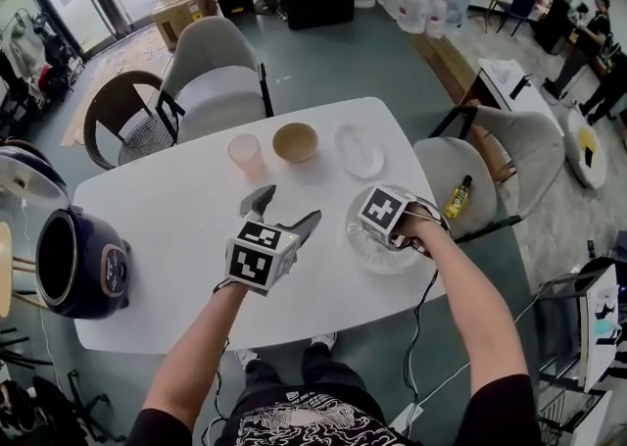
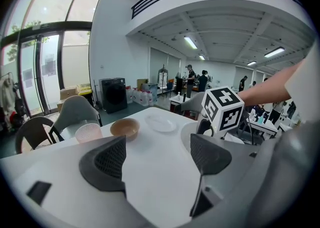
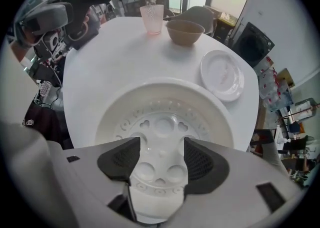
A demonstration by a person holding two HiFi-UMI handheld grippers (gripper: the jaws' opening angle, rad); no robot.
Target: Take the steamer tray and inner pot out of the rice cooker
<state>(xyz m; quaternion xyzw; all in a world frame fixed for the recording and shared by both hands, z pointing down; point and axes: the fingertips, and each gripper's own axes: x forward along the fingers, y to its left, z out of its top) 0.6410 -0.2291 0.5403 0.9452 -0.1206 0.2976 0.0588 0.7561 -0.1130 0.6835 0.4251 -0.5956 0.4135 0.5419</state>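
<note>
The white steamer tray (image 1: 364, 250) lies flat on the white table (image 1: 176, 219) at the right; its holed bottom (image 3: 165, 122) fills the right gripper view. My right gripper (image 1: 392, 228) points straight down just over its middle, jaws open (image 3: 161, 159), nothing pinched between them. My left gripper (image 1: 284, 209) hovers over the table's centre, open and empty (image 2: 157, 157). The dark blue rice cooker (image 1: 83, 268) stands at the table's left edge with its lid (image 1: 22, 174) up. Its dark inside is visible, but I cannot tell the inner pot apart.
A pink cup (image 1: 244, 152), a brown bowl (image 1: 295, 141) and a small white plate (image 1: 359, 150) stand along the far side. Grey chairs (image 1: 211, 81) sit behind and to the right, one holding a yellow bottle (image 1: 457, 199).
</note>
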